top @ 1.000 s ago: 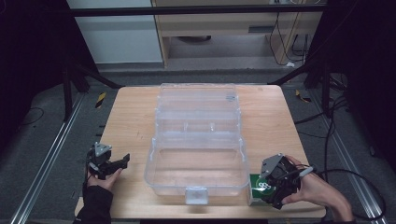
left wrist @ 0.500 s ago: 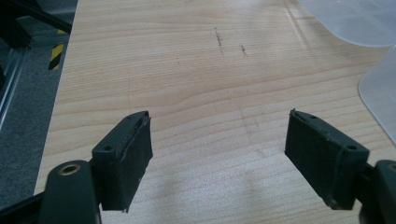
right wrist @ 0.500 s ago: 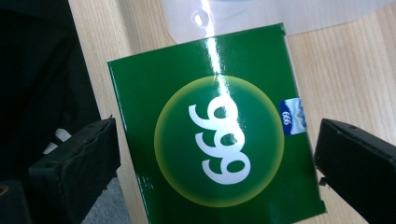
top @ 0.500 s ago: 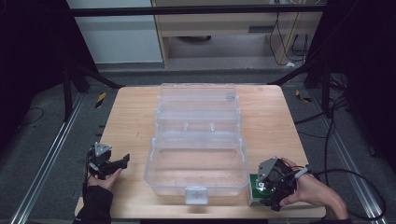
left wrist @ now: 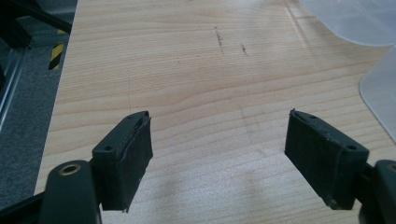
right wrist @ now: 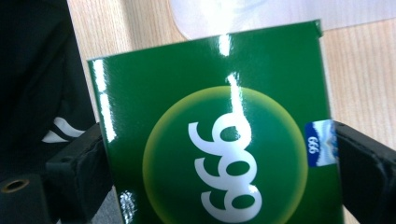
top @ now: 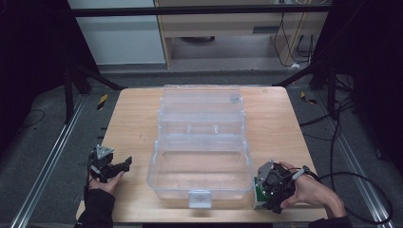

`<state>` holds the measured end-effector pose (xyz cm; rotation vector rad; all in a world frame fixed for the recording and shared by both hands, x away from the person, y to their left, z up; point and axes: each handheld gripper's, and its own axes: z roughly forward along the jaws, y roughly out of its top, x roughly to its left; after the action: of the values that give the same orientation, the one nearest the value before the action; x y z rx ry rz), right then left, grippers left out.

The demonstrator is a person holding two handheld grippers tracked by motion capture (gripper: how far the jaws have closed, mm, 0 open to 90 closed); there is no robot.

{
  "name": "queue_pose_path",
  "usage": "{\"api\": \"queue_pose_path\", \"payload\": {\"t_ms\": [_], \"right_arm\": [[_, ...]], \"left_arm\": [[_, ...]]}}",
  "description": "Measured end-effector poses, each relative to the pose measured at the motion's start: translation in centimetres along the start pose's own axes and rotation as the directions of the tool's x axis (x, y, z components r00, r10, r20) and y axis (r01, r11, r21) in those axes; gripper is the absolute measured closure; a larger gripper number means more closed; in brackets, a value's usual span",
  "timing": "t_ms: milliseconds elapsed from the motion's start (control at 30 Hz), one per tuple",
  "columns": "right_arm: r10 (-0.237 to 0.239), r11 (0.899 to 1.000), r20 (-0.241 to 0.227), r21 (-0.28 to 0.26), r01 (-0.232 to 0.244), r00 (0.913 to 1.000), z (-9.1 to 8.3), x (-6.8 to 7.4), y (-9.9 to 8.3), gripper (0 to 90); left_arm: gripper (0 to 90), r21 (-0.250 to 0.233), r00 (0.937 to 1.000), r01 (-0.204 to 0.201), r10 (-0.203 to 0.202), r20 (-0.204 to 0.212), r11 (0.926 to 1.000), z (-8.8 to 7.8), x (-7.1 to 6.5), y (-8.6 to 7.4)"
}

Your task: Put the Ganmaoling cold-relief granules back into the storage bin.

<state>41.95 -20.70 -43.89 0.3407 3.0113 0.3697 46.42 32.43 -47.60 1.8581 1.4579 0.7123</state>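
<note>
Pinching a green box (right wrist: 212, 140) between both jaws of my right gripper (top: 267, 186), just beside the near right corner of the clear plastic case (top: 202, 142), I rest my left gripper (top: 124, 164) with jaws spread wide over bare wooden table (left wrist: 196, 70), the case off to its right.

In the right gripper view, the green box (right wrist: 215, 140) runs off the bottom edge. From above, the right hand-held gripper (top: 266, 187) hides most of it.
</note>
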Motion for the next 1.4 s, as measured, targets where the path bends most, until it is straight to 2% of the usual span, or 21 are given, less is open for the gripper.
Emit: {"api": "queue_pose_path", "payload": {"t_ms": [300,500,733,800,1067,1400], "right_arm": [[-0.012,1.0,-0.004,-0.015,0.012,0.9999,0.2,-0.1,-0.4,11.3],[0.022,1.0,-0.014,-0.022,-0.022,0.9997,-0.2,-0.2,-0.8,15.7],[0.039,0.999,-0.008,-0.027,-0.039,0.9992,-0.4,-0.1,-0.9,16.2],[0.027,0.999,-0.008,-0.029,-0.027,0.9996,-0.5,-0.1,-1.0,16.2],[0.047,0.998,0.0,-0.05,-0.047,0.9989,-2.0,0.3,-1.6,16.2],[0.061,0.996,0.016,-0.067,-0.06,0.998,-4.9,0.4,-1.8,16.3]], "left_arm": [[22.6,0.0,1.0,-0.002,0.002,-0.001,1.0,0.0,0.0,0.0],[22.7,0.001,1.0,-0.002,0.002,-0.001,1.0,0.0,0.0,0.0],[22.8,0.001,1.0,-0.002,0.002,-0.001,1.0,0.0,0.0,0.0],[22.8,0.001,1.0,-0.002,0.002,-0.002,1.0,0.0,0.0,0.0],[22.9,0.001,1.0,-0.002,0.002,-0.001,1.0,0.0,-0.1,0.0],[23.0,0.002,1.0,-0.001,0.001,-0.001,1.0,0.0,-0.1,0.0]]}}
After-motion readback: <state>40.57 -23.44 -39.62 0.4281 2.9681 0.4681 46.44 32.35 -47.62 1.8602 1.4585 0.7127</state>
